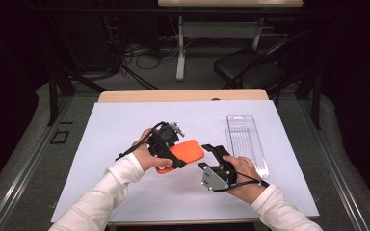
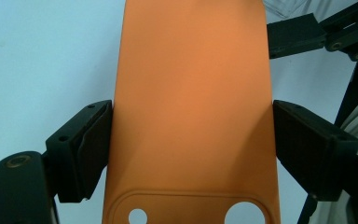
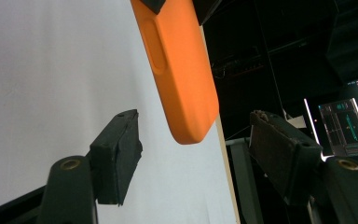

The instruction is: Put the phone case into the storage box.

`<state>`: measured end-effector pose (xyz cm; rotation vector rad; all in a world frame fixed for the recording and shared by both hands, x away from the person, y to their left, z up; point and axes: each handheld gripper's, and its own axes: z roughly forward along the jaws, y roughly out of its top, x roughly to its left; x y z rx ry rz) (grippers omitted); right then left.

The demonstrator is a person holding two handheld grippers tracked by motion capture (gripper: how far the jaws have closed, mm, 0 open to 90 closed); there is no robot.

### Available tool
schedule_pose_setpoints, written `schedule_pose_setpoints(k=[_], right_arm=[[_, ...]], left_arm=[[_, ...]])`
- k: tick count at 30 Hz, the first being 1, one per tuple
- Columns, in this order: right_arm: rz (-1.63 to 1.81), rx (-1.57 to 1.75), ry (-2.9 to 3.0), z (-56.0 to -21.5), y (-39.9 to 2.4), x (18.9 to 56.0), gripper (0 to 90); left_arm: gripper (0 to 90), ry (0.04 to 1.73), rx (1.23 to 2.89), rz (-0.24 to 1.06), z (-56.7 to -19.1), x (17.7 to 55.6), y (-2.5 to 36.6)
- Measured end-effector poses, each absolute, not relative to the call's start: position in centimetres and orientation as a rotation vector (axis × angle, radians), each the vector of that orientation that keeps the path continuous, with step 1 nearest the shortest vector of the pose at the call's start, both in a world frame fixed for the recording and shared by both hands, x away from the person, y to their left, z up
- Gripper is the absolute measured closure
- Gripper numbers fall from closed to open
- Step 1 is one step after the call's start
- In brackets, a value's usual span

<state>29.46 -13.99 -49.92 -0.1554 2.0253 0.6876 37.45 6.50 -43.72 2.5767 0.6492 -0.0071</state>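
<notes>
- The orange phone case [image 1: 185,153] is held above the white sheet [image 1: 125,125] covering the bench [image 1: 183,95], near its middle, clamped across its width by the left claw [image 2: 191,140]; both pads are seen pressed on the long edges in the left gripper view, with the camera cut-out at the bottom.
- The right claw [image 3: 193,149] is seen with its jaws apart, just short of the free, rounded end of the case; nothing is pressed between its pads, and the case tip lies ahead of them rather than in the gap.
- The step in hand is judged to be a second grip being prepared on the free end, either for a hand-over or for steadying the case.
- For the next move, the right claw would need to be brought forward until the tip sits squarely between the pads, then closed gently; the smooth, probably flexible shell could be bent or slipped if squeezed off-centre.
- A clear plastic blister tray [image 1: 247,142] lies on the sheet to the right, well apart from the case; nothing is seen inside it, and it is judged a likely destination.
</notes>
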Motion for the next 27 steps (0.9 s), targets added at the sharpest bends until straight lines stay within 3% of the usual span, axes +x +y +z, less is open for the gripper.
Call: schedule_pose_setpoints(k=[27], right_arm=[[0.629,-0.209,1.989,-50.8,-13.4,29.9,33.5]], left_arm=[[16.3,0.602,2.58,-0.002,-43.5,36.9,4.7]])
